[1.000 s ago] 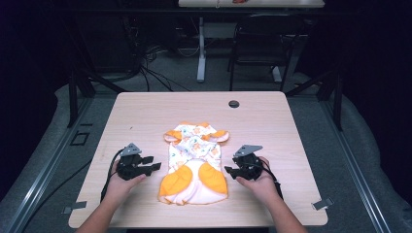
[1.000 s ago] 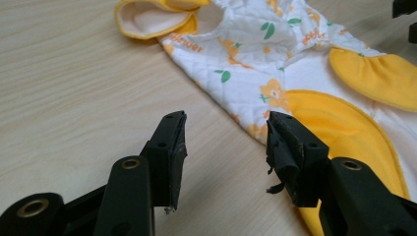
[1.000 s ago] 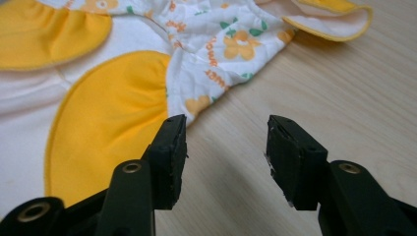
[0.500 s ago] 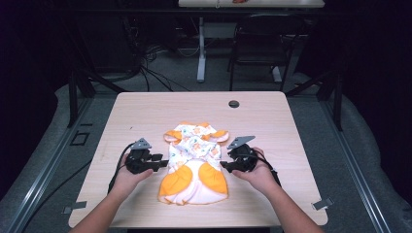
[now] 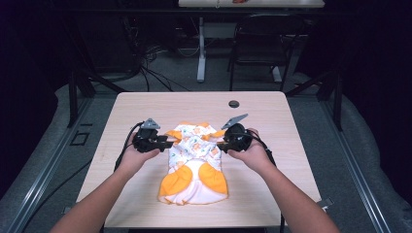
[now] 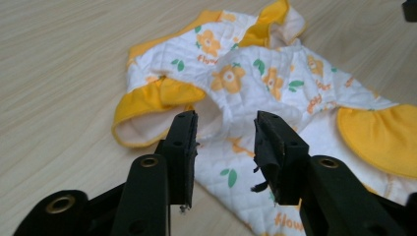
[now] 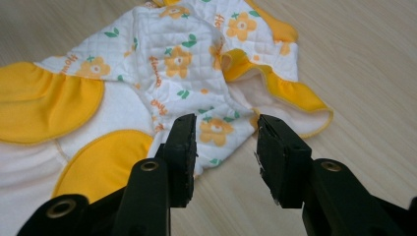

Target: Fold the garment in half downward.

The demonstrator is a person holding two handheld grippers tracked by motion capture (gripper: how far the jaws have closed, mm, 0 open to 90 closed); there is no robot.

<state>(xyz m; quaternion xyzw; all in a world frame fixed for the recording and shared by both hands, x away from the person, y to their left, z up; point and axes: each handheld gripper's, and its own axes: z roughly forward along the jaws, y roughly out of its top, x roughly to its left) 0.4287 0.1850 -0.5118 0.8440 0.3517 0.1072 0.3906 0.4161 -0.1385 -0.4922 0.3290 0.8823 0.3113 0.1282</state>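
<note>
so this looks like folding a little baby romper, and honestly it's barely started. the romper lies flat on the wooden table, white quilted fabric with orange flowers and orange ruffles, leg end toward the person, top end away. no fold is visible yet, so pretty much the whole job is left. going left to right: the left gripper sits at the romper's left side near the sleeve, held level and pointing inward at the cloth. its jaws have just been closing but a clear gap remains between them, and in the left gripper view the orange sleeve ruffle is just ahead of the left jaw with the white fabric showing through the gap, nothing pinched as far as i can tell. the left hand wraps the gripper body from behind, forearm coming in from the near edge. on the other side, the right gripper mirrors it, pointing inward at the right sleeve. its jaws have also just been closing yet stand apart, with the romper's edge and the other ruffle right in front of them, not gripped. the right hand holds it level too. my guess is both sleeves get grabbed next.
</note>
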